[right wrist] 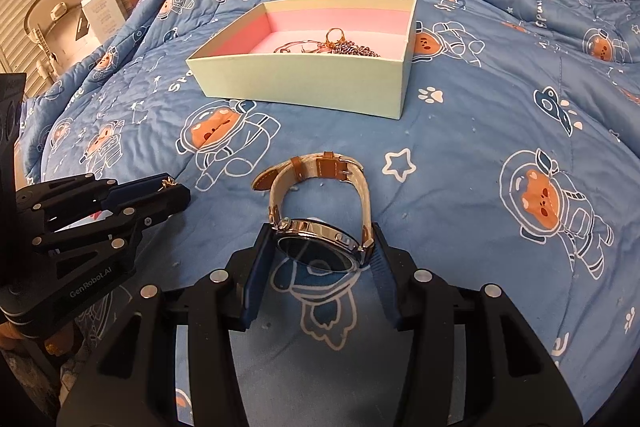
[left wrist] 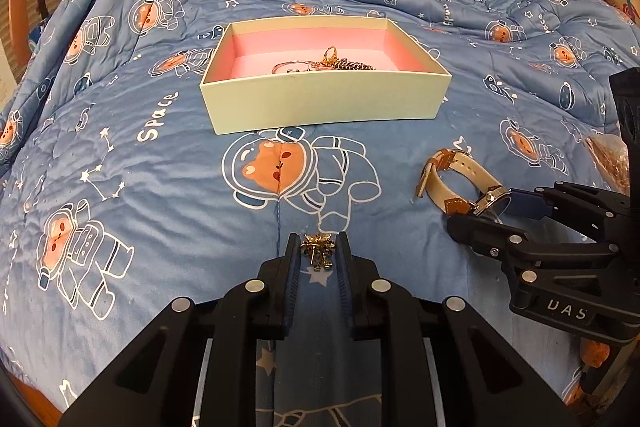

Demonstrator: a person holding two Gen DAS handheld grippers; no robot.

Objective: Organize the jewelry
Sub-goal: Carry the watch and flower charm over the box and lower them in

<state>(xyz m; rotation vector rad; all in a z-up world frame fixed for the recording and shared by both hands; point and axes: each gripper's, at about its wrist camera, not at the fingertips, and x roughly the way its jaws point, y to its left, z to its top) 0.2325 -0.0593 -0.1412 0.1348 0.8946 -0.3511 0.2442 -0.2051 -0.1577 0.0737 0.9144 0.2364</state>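
Between the left claw's (left wrist: 318, 247) closed-in pads sits a gold earring (left wrist: 318, 250). The right claw (right wrist: 325, 241) clasps the watch (right wrist: 320, 239) by its case. Beyond both, on the quilt (left wrist: 140, 187), the box (left wrist: 320, 103) holds chains (left wrist: 340, 63).

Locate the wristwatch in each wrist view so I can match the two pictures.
Left wrist view: the wristwatch lies at right of centre on the blue quilt, its case between the right gripper's fingers.
Right wrist view: it sits at lower centre, case between that gripper's fingertips, strap looping away towards the box.
Shared landmark: the pale green box with pink lining lies beyond the watch in both views.
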